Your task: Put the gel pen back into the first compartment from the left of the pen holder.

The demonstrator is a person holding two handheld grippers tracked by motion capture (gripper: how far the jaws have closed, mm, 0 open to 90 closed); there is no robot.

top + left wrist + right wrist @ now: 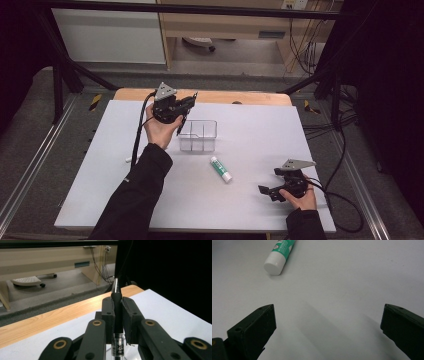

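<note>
High view puts the white surface (250,200) across the middle of the frame, its far edge bordered by a strip of bare wood, its near edge at the bottom where both sleeves enter. Wide bare stretches lie at the lower left, the centre and the upper right. A clear divided tray (198,135) stands just above centre, well in from every edge. The left claw (182,112) hangs just to the upper left of the tray, raised off the surface, clamped on a black pen (181,122) that points down beside the tray's left wall. The right claw (265,191) sits low at the lower right, near the front edge, jaws spread wide. A green-and-white glue stick (220,169) lies on the surface between the tray and the right claw, apart from both. A small white object (128,160) lies by the left sleeve.

Left gripper view shows the pen (117,315) pinched upright between the pads, a silver band with print near its lower end, and the wooden edge beyond. Right gripper view shows the glue stick's (279,256) white cap at the upper left, with bare surface between the parted jaws.
</note>
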